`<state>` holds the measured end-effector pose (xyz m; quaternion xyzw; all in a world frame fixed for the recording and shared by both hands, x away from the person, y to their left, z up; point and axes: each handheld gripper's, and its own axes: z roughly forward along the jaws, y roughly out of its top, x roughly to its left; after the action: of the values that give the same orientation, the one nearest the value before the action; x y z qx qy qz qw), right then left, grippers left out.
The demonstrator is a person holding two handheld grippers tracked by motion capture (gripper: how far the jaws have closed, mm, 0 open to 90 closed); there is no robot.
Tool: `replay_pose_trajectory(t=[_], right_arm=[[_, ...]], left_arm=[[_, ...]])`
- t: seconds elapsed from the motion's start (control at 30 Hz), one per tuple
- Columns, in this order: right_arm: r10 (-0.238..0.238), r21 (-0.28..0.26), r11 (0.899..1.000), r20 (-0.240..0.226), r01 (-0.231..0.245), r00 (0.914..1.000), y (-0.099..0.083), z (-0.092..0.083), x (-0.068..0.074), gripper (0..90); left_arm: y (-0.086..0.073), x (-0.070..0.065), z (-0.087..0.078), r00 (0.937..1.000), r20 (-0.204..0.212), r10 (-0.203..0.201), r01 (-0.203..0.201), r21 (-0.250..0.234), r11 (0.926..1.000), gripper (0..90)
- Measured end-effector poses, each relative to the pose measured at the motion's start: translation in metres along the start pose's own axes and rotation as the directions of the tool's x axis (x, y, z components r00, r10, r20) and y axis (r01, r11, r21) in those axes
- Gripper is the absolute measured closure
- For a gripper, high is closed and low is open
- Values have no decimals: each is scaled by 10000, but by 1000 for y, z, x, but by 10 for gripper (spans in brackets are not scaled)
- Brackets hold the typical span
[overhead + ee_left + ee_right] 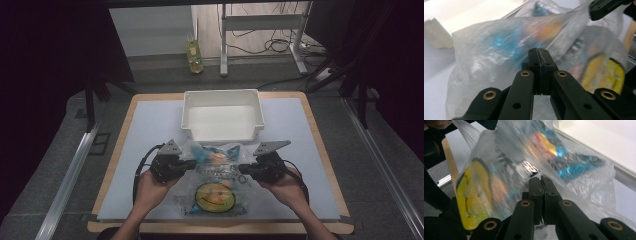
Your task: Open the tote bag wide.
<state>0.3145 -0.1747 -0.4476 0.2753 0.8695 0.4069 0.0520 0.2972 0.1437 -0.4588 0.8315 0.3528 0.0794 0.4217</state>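
Clear plastic bag (215, 172) of snacks is pinched by the left gripper (189, 164) and right gripper (244, 170), before a white bin (222, 116).

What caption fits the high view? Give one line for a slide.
Left gripper and right gripper pinch opposite edges of a clear plastic bag before a white bin.

The wooden table (320, 145) (under a pale sheet (150, 130)) carries a white bin (223, 118) and clear bag (216, 185).
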Motion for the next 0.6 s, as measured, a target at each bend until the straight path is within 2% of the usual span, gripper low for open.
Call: replay_pose_trajectory(t=[0.07, 0.17, 0.3, 0.43, 0.6], right_arm=[[77, 0, 10000, -63, -77, 10000, -3, 3, -3, 862], [156, 59, 9999, -40, -155, 9999, -7, 7, -4, 862], [161, 144, 9998, 92, -162, 9998, -7, 14, -6, 862], [213, 190, 9996, 253, -218, 9995, -7, 20, -10, 862], [331, 179, 9993, 183, -334, 9993, -9, 26, -13, 862]], left_arm=[[-3, 2, 4, 9995, 314, -91, 89, 49, 9999, 894], [-4, 0, 6, 9999, -148, -36, 38, 148, 9999, 894], [-4, 7, 9, 9991, -396, -165, 166, 23, 9999, 894], [-7, 15, 14, 9991, -325, -254, 254, 17, 9997, 894], [-13, 18, 17, 9990, 85, -440, 440, -1, 9990, 894]])
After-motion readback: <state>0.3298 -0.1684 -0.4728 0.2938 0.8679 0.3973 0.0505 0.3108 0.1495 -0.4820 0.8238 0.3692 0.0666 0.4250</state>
